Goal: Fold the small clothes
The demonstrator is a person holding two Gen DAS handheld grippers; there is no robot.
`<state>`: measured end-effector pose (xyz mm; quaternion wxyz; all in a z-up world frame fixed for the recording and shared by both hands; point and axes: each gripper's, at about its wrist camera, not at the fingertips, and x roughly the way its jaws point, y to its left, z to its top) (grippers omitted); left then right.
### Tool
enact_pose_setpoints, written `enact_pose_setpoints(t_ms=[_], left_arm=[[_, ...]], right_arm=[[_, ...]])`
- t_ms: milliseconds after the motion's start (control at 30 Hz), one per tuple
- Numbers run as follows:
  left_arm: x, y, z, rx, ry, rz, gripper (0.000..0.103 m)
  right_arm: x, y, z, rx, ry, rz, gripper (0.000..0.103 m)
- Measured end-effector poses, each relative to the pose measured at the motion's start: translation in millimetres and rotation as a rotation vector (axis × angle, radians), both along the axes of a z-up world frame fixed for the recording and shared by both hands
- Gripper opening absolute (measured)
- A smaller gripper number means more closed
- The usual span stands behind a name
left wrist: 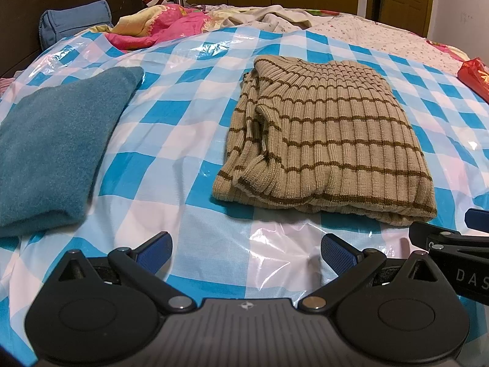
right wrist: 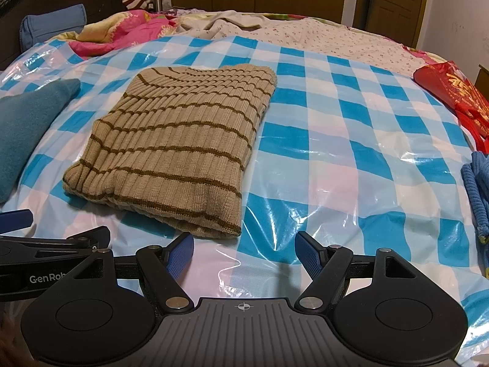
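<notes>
A beige knit top with brown stripes (left wrist: 330,134) (right wrist: 180,150) lies folded into a compact rectangle on the blue-and-white checked plastic sheet (left wrist: 183,98) (right wrist: 336,153) covering the bed. My left gripper (left wrist: 246,252) hovers just in front of the folded top's near edge, open, with nothing between its blue pads. My right gripper (right wrist: 244,253) stands to the right of it, also open and empty, near the top's front right corner. Each gripper's side shows at the edge of the other's view.
A folded teal garment (left wrist: 52,153) (right wrist: 27,122) lies left of the striped top. A blue ribbed garment (right wrist: 476,195) and a red bag (right wrist: 458,98) sit at the right edge. Crumpled pink and floral bedding (left wrist: 159,24) and a blue pillow (left wrist: 73,21) lie at the back.
</notes>
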<state>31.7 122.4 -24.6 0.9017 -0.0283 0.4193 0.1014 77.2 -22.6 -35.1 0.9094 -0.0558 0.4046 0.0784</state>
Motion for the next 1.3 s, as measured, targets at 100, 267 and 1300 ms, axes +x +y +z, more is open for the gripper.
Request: enact_pose_setpoints(t_ms=[100,267,1300], left_arm=[[-0.1,0.0,-0.1,0.000,0.000,0.000,0.103],[-0.2,-0.1,0.0,0.000,0.000,0.000,0.103],[-1.3,-0.9,2.9,0.008,-0.014,-0.002,0.103]], right_arm=[[-0.1,0.0,0.1,0.000,-0.002,0.000,0.074],[-0.2,0.3,0.0,0.000,-0.001,0.000,0.074],[-1.4,0.1,1.2,0.006,-0.004,-0.001,0.074]])
